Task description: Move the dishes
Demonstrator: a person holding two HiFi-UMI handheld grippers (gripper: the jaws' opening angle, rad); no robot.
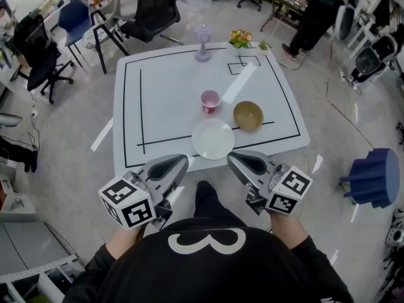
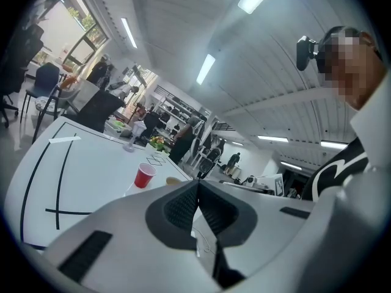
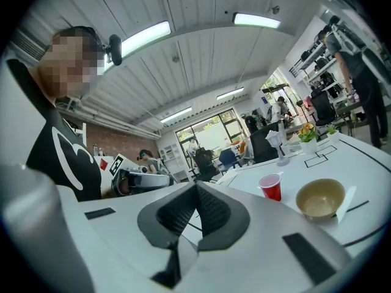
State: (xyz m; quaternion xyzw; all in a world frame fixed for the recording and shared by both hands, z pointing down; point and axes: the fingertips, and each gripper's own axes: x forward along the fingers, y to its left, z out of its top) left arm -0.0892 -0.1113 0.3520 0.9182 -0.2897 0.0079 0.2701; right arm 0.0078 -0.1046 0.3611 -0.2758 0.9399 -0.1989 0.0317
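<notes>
Dishes are sitting in a loose cluster on the white counter [image 1: 164,87], toward its near edge. A white plate [image 1: 213,139] is lying closest to the person, a red cup [image 1: 209,100] is standing just beyond it, and a tan bowl [image 1: 248,115] is resting to the right of the cup, near the plate's rim. Only the head view is showing the plate; in both gripper views the gripper's own body is covering that spot. The head view is also showing the left gripper [image 1: 182,161] and the right gripper [image 1: 231,158] hanging at the counter's near edge, one at each side of the plate. The left gripper view is showing its jaws pressed together with nothing between them, the cup standing upright beyond them and only a sliver of the bowl peeking out. The right gripper view is showing its jaws likewise clenched and empty, and it is giving the clearest look into the bowl, whose inside is lying bare. The cup's pale inside is looking empty from above, and the plate is carrying nothing. At the far edge a clear goblet [image 1: 202,43] is standing near a small pot [image 1: 240,41] holding yellow and orange flowers; the right gripper view is catching both plainly, the left gripper view only small and far off
</notes>
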